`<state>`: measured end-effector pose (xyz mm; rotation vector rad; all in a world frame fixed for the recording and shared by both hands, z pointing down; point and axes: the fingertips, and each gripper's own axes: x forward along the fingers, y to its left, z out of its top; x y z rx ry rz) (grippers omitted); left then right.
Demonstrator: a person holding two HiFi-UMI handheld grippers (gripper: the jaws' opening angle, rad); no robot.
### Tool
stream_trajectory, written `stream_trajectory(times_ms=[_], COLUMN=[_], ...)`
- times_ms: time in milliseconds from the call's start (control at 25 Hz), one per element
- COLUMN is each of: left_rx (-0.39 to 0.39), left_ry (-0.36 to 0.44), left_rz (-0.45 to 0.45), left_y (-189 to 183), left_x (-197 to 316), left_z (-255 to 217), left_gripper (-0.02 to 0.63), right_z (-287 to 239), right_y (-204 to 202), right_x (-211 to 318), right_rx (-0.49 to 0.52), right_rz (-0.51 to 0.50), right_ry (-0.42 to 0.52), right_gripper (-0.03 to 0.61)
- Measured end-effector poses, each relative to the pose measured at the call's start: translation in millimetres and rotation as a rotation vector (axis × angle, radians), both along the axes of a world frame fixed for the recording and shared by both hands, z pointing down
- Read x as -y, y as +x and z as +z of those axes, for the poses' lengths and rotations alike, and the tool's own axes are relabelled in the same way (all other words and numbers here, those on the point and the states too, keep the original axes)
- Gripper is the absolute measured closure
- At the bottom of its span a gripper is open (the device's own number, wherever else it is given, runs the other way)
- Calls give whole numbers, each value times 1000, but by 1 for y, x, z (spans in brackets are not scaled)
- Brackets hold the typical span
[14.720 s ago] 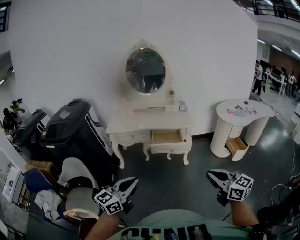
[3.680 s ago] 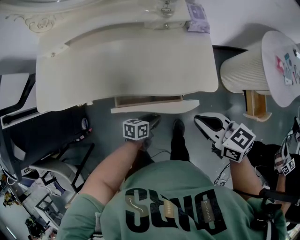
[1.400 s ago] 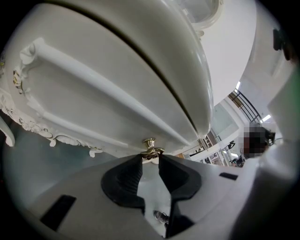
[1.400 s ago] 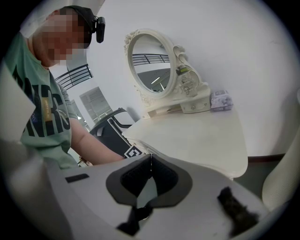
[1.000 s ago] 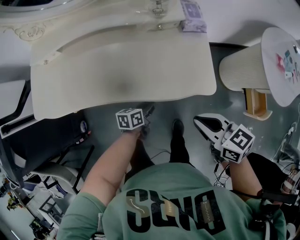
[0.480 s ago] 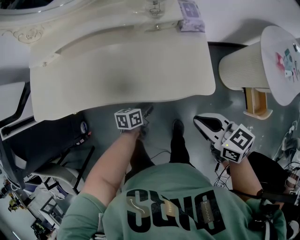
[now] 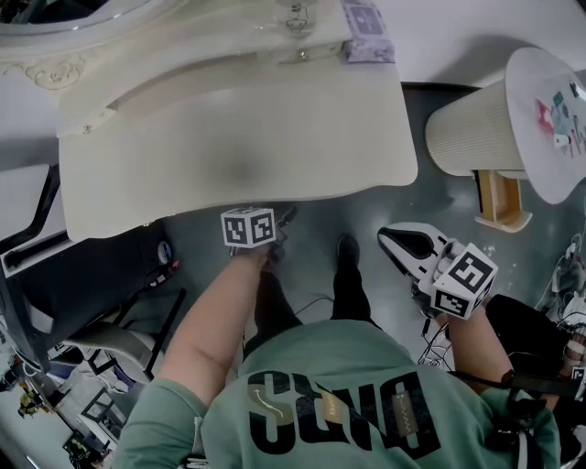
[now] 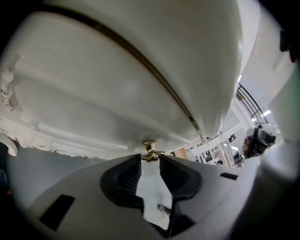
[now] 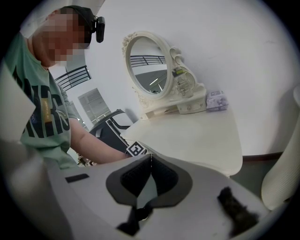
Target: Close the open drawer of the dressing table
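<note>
The white dressing table (image 7: 238, 119) fills the upper head view, and no drawer sticks out from under its top. In the left gripper view the drawer front (image 8: 103, 124) lies flush, with its brass knob (image 8: 150, 151) in the middle. My left gripper (image 8: 150, 159) has that knob between its jaw tips; the jaws have just been opening slightly, though both tips still touch it. Its marker cube (image 7: 247, 226) sits at the table's front edge. My right gripper (image 7: 386, 236) hangs over the floor to the right, shut (image 9: 151, 158) with nothing in it.
A round white side table (image 7: 540, 101) stands at the right with a wooden drawer (image 7: 499, 197) pulled out. A black case (image 7: 73, 266) is at the left. An oval mirror (image 9: 152, 65) and a small purple box (image 7: 366, 23) sit at the table's back. The person's shoe (image 7: 346, 247) is below the table edge.
The drawer that stuck out from under the top a few seconds ago is now out of sight beneath it. Over the last second the left cube crept slightly up and left; the right gripper stayed.
</note>
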<state>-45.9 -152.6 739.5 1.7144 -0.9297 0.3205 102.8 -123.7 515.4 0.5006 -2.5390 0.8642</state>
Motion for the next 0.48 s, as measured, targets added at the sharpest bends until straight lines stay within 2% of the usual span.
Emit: stream_trajectory(times_ms=[160,480], left_rx=[26,5], left_ry=[0,-10], left_rz=[12,15], left_y=[-2,5], left_x=[0,-27], left_z=[2,-3], left_gripper=[486,488], right_z=[-1,-15], right_y=[-1,-13], right_x=[0,-9], right_rx=[-2,-10], right_rz=[-1,-24], right_ry=[7,23], right_gripper=[566,566])
